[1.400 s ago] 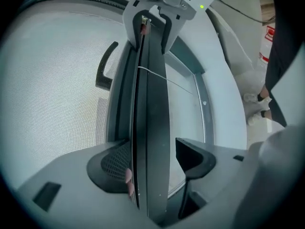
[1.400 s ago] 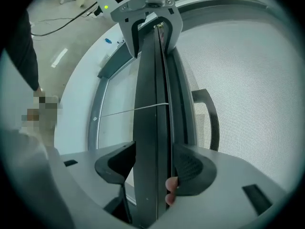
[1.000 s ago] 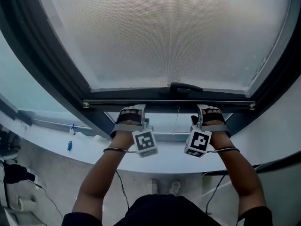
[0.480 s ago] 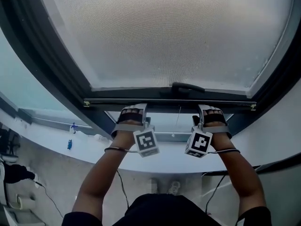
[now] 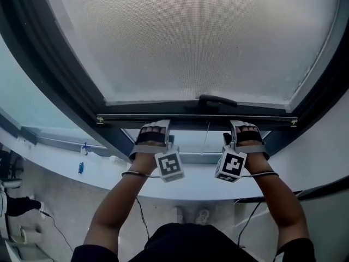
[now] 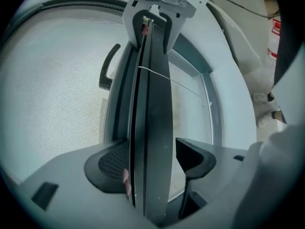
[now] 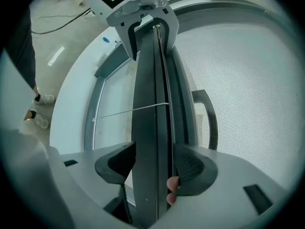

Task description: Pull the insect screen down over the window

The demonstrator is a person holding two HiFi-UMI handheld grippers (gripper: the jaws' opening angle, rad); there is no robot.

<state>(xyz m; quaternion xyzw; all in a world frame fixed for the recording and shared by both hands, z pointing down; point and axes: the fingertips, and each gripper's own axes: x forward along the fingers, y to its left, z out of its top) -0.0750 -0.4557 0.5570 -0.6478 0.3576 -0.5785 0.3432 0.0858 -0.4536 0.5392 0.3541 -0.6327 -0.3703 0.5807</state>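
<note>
The insect screen's grey mesh (image 5: 191,42) fills the window above me. Its dark bottom bar (image 5: 196,119) runs across just over the window's lower frame. My left gripper (image 5: 152,130) is shut on the bar left of centre, and my right gripper (image 5: 245,130) is shut on it right of centre. In the left gripper view the bar (image 6: 152,104) runs between the left gripper's (image 6: 150,156) jaws, with the right gripper (image 6: 155,13) at its far end. The right gripper view shows the bar (image 7: 152,80) clamped by the right gripper (image 7: 155,163). A thin pull cord (image 5: 206,138) hangs from the bar.
A black window handle (image 5: 217,100) sits just above the bar, behind the mesh. Below is a white sill (image 5: 196,179). Cables (image 5: 142,217) and shoes (image 5: 202,217) lie on the floor under me.
The bar and both grippers sit a few pixels lower than a second ago. Their hold on the bar is unchanged.
</note>
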